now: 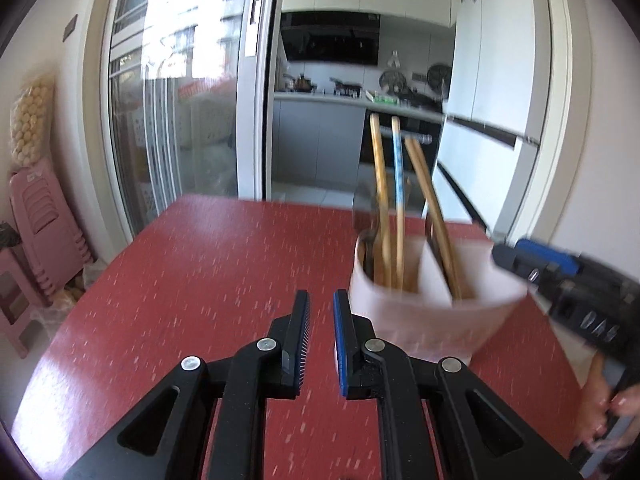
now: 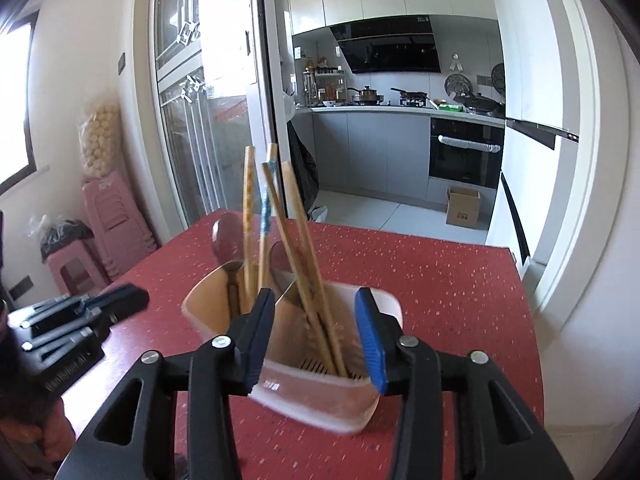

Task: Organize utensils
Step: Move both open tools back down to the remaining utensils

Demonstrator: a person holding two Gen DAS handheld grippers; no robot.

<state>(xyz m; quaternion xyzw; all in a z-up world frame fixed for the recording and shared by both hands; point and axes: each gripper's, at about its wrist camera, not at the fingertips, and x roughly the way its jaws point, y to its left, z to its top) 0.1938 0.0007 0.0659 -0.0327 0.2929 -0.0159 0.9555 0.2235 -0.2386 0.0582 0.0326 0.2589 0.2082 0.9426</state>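
A white divided utensil holder (image 1: 420, 312) (image 2: 320, 404) stands on the red table (image 1: 200, 280) (image 2: 440, 300). Several wooden chopsticks (image 1: 378, 184) (image 2: 296, 240), one with a blue pattern, stand tilted in it beside dark spoons (image 2: 226, 240). My right gripper (image 2: 316, 300) (image 1: 520, 260) is open over the holder's near rim; two chopsticks lean between its fingers, untouched by the pads. My left gripper (image 1: 320, 304) (image 2: 128, 300) hovers just left of the holder, its jaws nearly together with nothing between them.
Stacked pink stools (image 1: 36, 216) (image 2: 116, 216) stand left of the table by a glass sliding door. Beyond the table's far edge lies a kitchen with a cardboard box (image 2: 463, 206) on the floor. A hand (image 1: 608, 412) holds the right gripper.
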